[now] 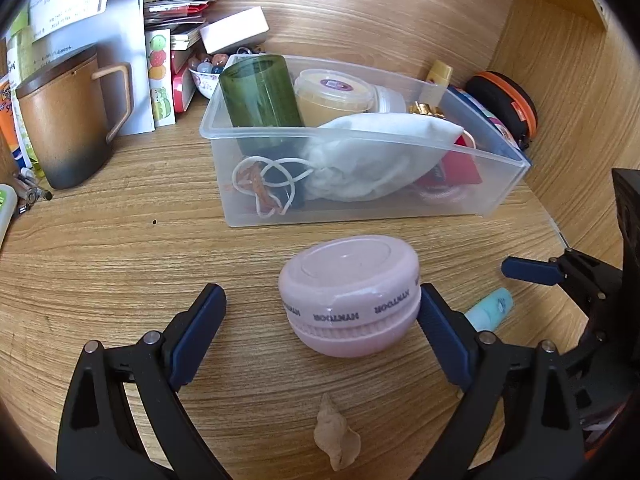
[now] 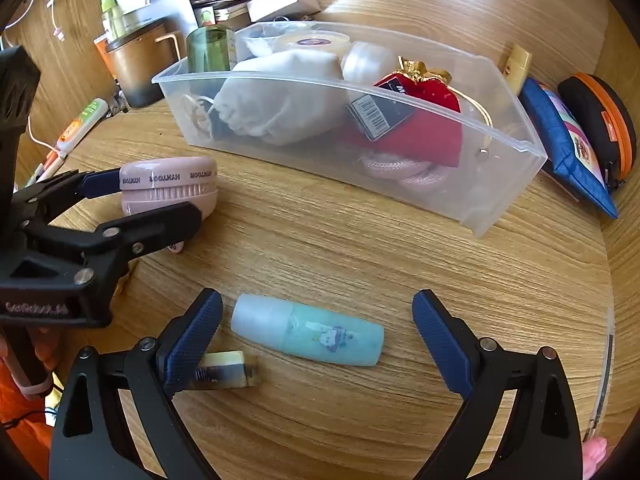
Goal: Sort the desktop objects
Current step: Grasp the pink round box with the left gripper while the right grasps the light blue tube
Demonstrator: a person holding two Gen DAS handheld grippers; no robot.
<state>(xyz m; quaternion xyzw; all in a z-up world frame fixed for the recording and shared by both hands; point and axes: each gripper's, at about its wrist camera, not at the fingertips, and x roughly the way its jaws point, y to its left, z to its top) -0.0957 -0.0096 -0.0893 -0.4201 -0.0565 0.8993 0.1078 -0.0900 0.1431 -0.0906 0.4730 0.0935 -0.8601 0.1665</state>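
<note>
While both jaws stand wide, the left hand-held gripper (image 1: 322,312) brackets one pink case (image 1: 350,296), its right pad touching. One teal bottle (image 2: 308,335) lies between the right hand-held gripper (image 2: 316,320) fingers, untouched on the desk (image 2: 360,248).

Desk (image 1: 120,264), light wood grain, walled at the back and side. Resting directly on it: clear plastic bin (image 1: 400,200), pink round case (image 1: 352,300), teal bottle (image 2: 312,334) lying on its side, small shell (image 1: 336,436), brown mug (image 1: 64,120). Along the far edge: blue pouch (image 2: 560,136) beside a black-and-orange zip case (image 2: 604,116), white box (image 1: 234,30), stacked papers (image 1: 176,0).
</note>
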